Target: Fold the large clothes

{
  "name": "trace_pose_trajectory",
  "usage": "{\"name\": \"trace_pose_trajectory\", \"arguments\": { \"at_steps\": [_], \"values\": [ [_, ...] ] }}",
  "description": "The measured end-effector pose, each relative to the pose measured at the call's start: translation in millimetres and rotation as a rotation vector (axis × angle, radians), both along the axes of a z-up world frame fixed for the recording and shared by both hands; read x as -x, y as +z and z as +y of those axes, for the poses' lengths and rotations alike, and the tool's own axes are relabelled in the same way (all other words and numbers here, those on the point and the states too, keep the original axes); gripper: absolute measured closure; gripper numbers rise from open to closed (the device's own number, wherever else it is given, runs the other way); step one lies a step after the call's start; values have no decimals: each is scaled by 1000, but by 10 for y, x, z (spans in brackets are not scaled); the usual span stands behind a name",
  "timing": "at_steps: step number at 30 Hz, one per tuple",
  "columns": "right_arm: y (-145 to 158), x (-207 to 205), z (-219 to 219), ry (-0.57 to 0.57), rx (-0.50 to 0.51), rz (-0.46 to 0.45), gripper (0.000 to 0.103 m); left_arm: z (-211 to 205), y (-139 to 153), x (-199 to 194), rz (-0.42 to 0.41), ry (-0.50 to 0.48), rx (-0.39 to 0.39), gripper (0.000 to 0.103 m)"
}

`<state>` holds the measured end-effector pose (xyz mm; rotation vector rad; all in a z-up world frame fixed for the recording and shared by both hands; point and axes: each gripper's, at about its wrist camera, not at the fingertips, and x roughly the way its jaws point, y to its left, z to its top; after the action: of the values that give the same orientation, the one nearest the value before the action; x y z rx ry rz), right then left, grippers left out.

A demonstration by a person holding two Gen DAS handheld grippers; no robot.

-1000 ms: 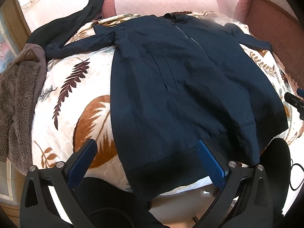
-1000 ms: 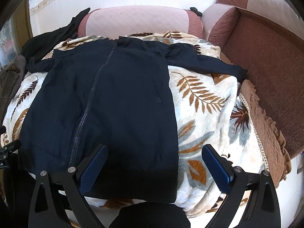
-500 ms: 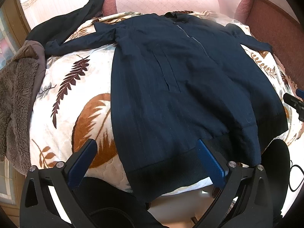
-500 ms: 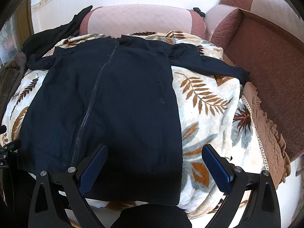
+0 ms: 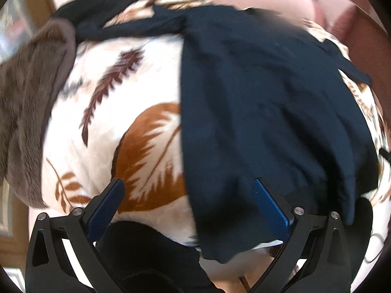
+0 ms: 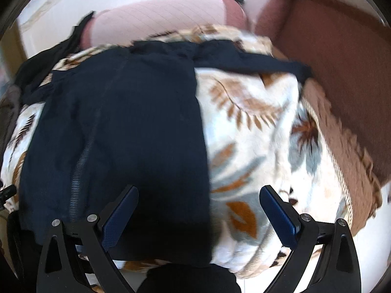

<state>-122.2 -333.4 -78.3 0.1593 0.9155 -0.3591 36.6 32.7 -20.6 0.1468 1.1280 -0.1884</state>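
Though both views are smeared by motion blur, the dark navy jacket [image 5: 268,102] reads clearly: it lies flat, front up, on a leaf-print blanket [image 5: 117,112] that covers the seat of a sofa. Its zipper [image 6: 80,161] runs up the middle, closed as far as can be seen. The hem hangs a little over the blanket's near edge. One sleeve [image 5: 136,26] stretches out to the jacket's side toward a brown fleecy garment [image 5: 27,102]; the other sleeve [image 6: 256,62] reaches toward the sofa's brown armrest [image 6: 342,73].

Left gripper [image 5: 187,193]: jaws spread wide, holding nothing. One fingertip [image 5: 265,195] sits over the jacket's lower edge, the other over the blanket's orange leaf. Whether either touches the cloth, cannot tell.

Right gripper [image 6: 198,199]: jaws likewise spread, nothing between them. One fingertip [image 6: 123,207] over the jacket near the hem, the other over bare blanket just beside the jacket's side edge.

Further out: a black garment [image 5: 107,2] draped at the far left corner, beside the pink quilted backrest cushion [image 6: 156,17]. A frilled brown trim [image 6: 342,131] borders the blanket along the armrest side.
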Motion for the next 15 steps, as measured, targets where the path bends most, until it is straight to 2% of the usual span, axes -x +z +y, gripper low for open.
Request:
{"name": "trace_pose_trajectory", "arguments": {
  "at_steps": [1, 2, 3, 4, 5, 6, 8, 11, 12, 13, 15],
  "values": [
    [-88, -31, -57, -9, -21, 29, 4, 23, -52, -21, 25, 10, 9, 0],
    [-155, -50, -110, -7, -28, 34, 13, 25, -112, -28, 56, 12, 22, 2],
    [-242, -79, -123, 9, -53, 58, 39, 15, -169, -26, 86, 5, 44, 20],
    [-350, -112, -105, 55, -105, 84, 50, -11, -237, -13, 129, -15, 72, 35],
    [-356, -105, -85, 69, -109, 67, 63, -38, -283, -3, 161, -35, 91, 67],
    [-308, -69, -31, 81, -86, 39, 96, -57, -274, 20, 159, -44, 105, 73],
    [-155, -18, 31, 133, -77, -17, 96, -83, -170, 51, 139, -61, 102, 93],
    [191, 195, -89, 129, -124, -181, 96, -15, -6, 67, 101, -48, 91, 95],
    [256, 257, -150, 114, -134, -211, 96, 17, 6, 60, 102, -38, 70, 95],
    [297, 278, -180, 92, -142, -202, 96, 44, -18, 53, 108, -31, 51, 95],
    [174, 254, -263, 70, -151, -160, 96, 85, -129, 54, 133, -16, 1, 96]
  ]
}}
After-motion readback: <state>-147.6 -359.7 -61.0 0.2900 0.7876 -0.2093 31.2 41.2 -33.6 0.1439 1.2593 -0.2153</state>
